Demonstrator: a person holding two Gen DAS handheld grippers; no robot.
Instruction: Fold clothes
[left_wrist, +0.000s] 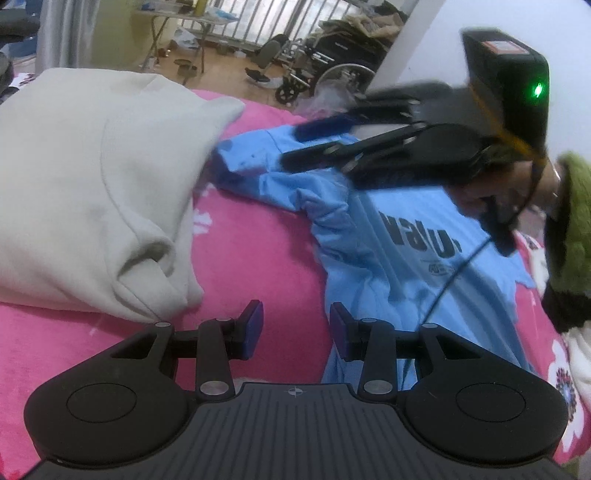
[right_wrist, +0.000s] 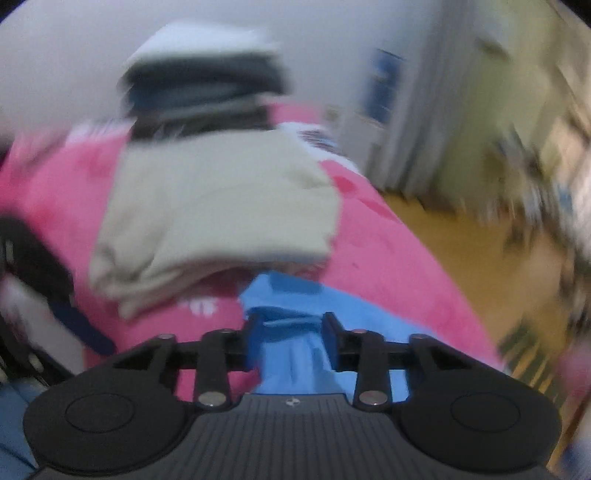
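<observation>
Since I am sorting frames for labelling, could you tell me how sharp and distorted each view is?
Left wrist view: mostly sharp, fisheye curved; only the right gripper is motion smeared above the blue T-shirt. Right wrist view: blurred throughout, cream garment and folded stack soft, room streaked.

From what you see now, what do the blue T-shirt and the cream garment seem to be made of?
Blue T-shirt: thin matte knit, probably cotton jersey; it lies in fine soft wrinkles and carries dark printed letters.
Cream garment: thicker matte fabric, possibly fleece or sweatshirt knit; its folds are bulky and rounded.
</observation>
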